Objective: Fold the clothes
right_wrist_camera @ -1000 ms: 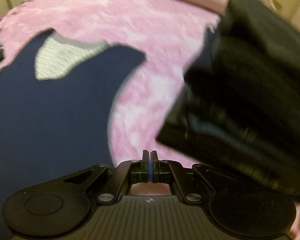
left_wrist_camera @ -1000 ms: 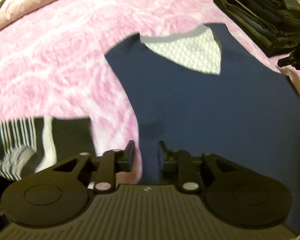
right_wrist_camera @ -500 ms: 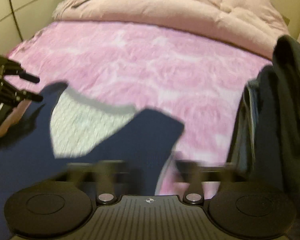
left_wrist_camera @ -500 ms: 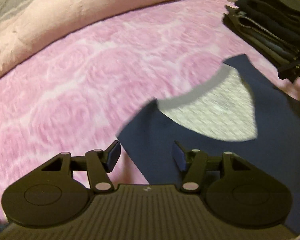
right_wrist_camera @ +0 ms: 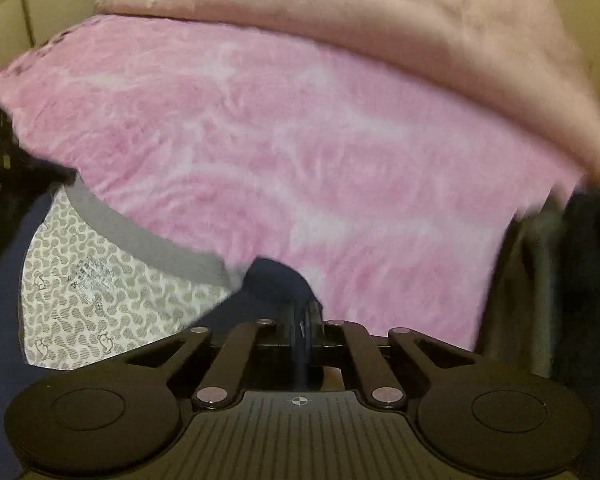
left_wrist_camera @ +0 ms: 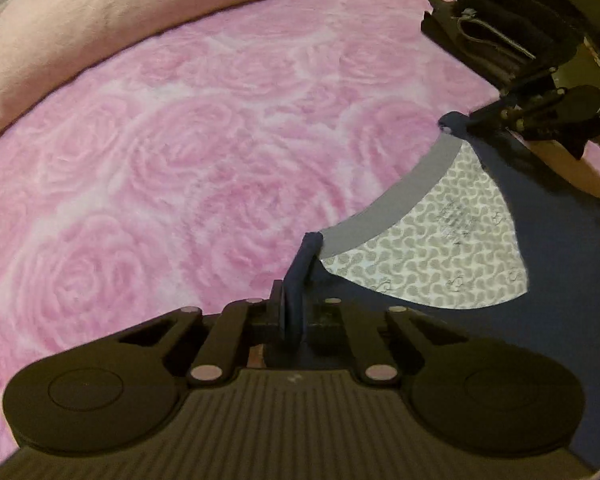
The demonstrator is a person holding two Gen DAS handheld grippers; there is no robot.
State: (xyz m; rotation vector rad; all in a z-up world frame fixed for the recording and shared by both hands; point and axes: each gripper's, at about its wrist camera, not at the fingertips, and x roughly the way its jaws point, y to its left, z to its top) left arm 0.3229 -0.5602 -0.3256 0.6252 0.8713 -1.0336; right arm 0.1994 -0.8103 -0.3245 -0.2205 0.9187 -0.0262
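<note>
A navy shirt lies flat on the bed, neck opening towards me, showing a grey patterned inner lining. My left gripper is shut on the shirt's near shoulder tip, its jaws closing tight on the fold of navy cloth between them. In the right wrist view my right gripper is shut on the other shoulder tip of the navy shirt. Each gripper shows in the other's view: the right gripper at the upper right, the left gripper at the left edge.
The shirt rests on a pink rose-patterned blanket. A pale pink duvet is bunched along the far side. A stack of dark folded clothes sits close to the right gripper and appears as the dark stack.
Both grippers travelled up the shirt to its shoulders, opened, then shut on the shoulder tips. The dark stack slid to the right edge of the right wrist view.
</note>
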